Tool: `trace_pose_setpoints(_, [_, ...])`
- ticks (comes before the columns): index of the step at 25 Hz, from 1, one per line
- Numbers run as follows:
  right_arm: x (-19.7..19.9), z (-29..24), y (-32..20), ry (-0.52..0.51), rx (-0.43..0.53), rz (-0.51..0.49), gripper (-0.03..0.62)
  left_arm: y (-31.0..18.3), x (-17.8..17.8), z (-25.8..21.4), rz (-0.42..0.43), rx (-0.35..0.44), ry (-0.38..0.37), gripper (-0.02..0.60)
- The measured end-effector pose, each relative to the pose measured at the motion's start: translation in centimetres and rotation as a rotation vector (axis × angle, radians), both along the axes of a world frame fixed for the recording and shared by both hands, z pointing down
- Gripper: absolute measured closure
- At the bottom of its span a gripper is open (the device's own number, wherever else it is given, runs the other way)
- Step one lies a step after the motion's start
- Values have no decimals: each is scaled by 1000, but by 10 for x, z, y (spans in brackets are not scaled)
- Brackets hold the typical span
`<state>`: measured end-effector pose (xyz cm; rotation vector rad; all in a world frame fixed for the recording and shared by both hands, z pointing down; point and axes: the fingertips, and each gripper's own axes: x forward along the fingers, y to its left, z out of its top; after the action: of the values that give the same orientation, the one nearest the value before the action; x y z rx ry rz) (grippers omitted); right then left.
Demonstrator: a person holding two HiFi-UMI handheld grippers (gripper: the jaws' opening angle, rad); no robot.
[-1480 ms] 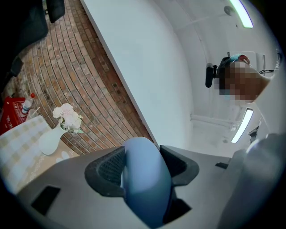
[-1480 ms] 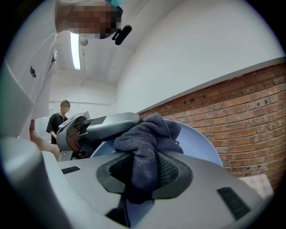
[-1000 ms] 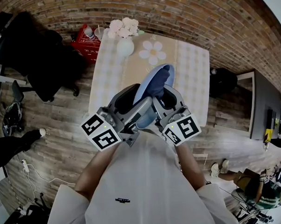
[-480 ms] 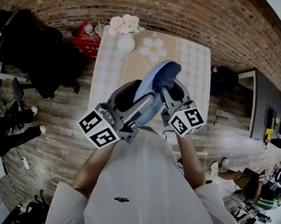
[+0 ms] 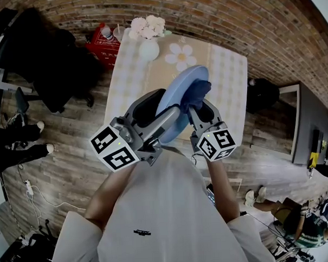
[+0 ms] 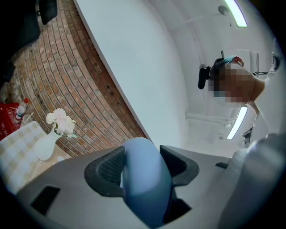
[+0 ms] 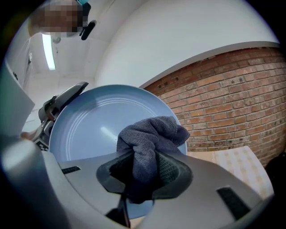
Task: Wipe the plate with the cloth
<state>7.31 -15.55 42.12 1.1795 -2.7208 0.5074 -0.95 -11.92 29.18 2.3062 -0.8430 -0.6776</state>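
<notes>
Since a second ago the cloth (image 5: 196, 92) has slid up the plate (image 5: 176, 97) toward its upper right rim, and the plate stands slightly higher at the frame's centre, over the table (image 5: 226, 70). In the head view the left gripper (image 5: 169, 121) holds the plate's lower left edge and the right gripper (image 5: 195, 105) presses the cloth on its face. In the left gripper view, both jaws clamp the blue rim at bottom centre. In the right gripper view, the jaws pinch the dark bunched cloth, which lies against the plate's right half.
</notes>
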Motion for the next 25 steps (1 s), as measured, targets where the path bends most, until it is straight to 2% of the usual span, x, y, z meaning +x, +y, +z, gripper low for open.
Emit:
trace_pose_setpoints(6, [-6,13,21,12,-39,-30,480,-3,-4,-2,-11,-3,16,336])
trace_pose_setpoints(11, [-23,14,42,21,-50,-95,480,-8,-8,2,-33,-13,19,336])
trace_pose_setpoints(21, [-59,-21,68,11,30,-186,480,-8,-14,3,-45,-14,24,336])
trace_pose_setpoints(25, [-64,-39,65,-3,70,-182,480,-5,-13,3,-40,-21,30,336])
